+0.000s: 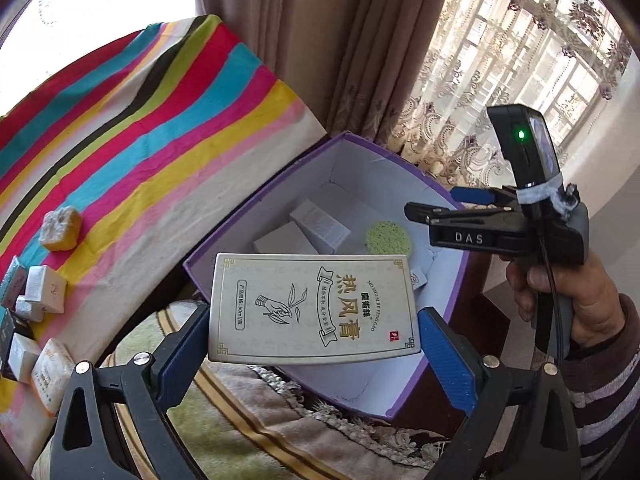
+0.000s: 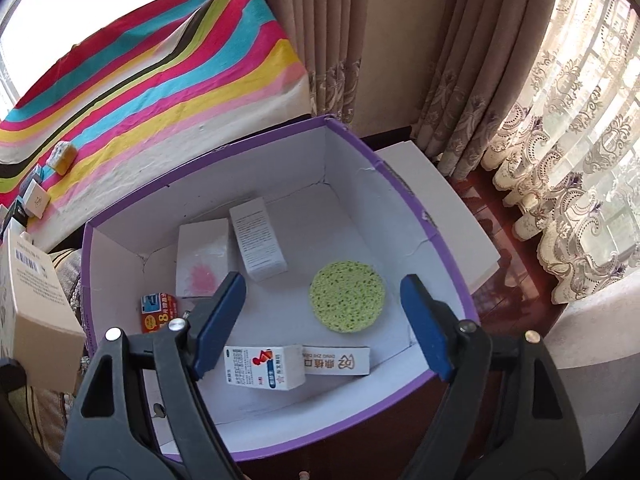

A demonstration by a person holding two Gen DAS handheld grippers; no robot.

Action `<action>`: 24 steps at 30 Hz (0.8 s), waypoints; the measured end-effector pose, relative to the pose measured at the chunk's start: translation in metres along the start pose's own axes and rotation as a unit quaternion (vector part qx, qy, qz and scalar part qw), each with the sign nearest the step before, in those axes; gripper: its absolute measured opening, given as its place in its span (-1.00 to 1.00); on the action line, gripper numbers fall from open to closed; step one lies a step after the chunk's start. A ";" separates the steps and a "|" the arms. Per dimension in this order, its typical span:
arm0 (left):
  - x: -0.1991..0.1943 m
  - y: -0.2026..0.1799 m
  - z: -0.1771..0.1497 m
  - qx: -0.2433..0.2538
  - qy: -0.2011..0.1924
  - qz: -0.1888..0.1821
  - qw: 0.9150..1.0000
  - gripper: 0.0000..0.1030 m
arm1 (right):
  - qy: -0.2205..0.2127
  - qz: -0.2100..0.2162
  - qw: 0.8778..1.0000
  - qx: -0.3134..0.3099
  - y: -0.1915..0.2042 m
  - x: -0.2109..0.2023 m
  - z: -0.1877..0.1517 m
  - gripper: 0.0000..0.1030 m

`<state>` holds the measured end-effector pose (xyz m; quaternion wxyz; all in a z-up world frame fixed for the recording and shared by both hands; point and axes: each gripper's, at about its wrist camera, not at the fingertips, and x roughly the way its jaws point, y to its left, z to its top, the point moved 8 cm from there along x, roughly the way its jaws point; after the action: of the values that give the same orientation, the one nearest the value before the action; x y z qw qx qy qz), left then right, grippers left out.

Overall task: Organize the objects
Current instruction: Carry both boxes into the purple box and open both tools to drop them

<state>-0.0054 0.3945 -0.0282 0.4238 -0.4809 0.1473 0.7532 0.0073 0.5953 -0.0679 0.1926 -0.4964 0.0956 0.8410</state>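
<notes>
Left claw [image 1: 314,344]: we see its blue pads clamped on the short ends of a flat cream carton [image 1: 312,307], held over the near rim of the purple box [image 1: 224,240].
Carton axis: its long side runs across from pad to pad, printed face toward the camera.
Right claw [image 2: 322,320]: we see its jaws spread wide with nothing between them, above the purple box.
Box contents: a round green sponge [image 2: 347,297], two white cartons [image 2: 258,236], a red packet [image 2: 158,312], a medicine box [image 2: 264,366] and a small white box [image 2: 338,360].
Only the left view: the hand [image 1: 568,292] gripping the right claw's handle.
Striped cloth [image 1: 140,120]: small boxes and a yellow block [image 1: 62,228].
</notes>
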 end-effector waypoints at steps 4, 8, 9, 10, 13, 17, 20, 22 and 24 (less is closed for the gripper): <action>0.012 -0.013 0.001 0.008 0.014 -0.017 1.000 0.94 | -0.004 -0.005 1.000 0.014 -0.015 -0.003 0.000 0.63; 0.021 -0.017 0.016 -0.013 0.019 -0.038 0.999 0.94 | -0.011 -0.008 0.999 0.029 -0.027 -0.006 0.000 0.63; 0.024 -0.019 0.020 -0.017 0.020 -0.042 0.999 0.94 | -0.013 -0.009 0.999 0.034 -0.030 -0.007 0.001 0.63; 0.027 -0.021 0.025 -0.018 0.019 -0.043 0.999 0.94 | -0.015 -0.011 0.999 0.037 -0.034 -0.008 0.002 0.63; 0.037 -0.032 0.039 -0.027 0.020 -0.063 0.997 0.94 | -0.021 -0.020 0.999 0.046 -0.047 -0.013 0.004 0.63; 0.053 -0.044 0.056 -0.045 0.023 -0.079 0.996 0.96 | -0.025 -0.026 0.998 0.054 -0.058 -0.019 0.002 0.64; 0.065 -0.047 0.064 -0.062 0.029 -0.088 0.994 0.99 | -0.024 -0.030 0.997 0.063 -0.069 -0.020 0.000 0.65; 0.069 -0.045 0.067 -0.080 0.033 -0.092 0.992 0.99 | -0.023 -0.034 0.997 0.068 -0.074 -0.020 -0.002 0.65; 0.069 -0.041 0.067 -0.093 0.032 -0.096 0.991 0.99 | -0.022 -0.033 0.997 0.072 -0.077 -0.020 -0.004 0.65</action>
<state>-0.0257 0.4952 -0.0457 0.4422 -0.5540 0.0432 0.7041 0.0514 0.6593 -0.0497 0.2574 -0.4655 0.1348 0.8360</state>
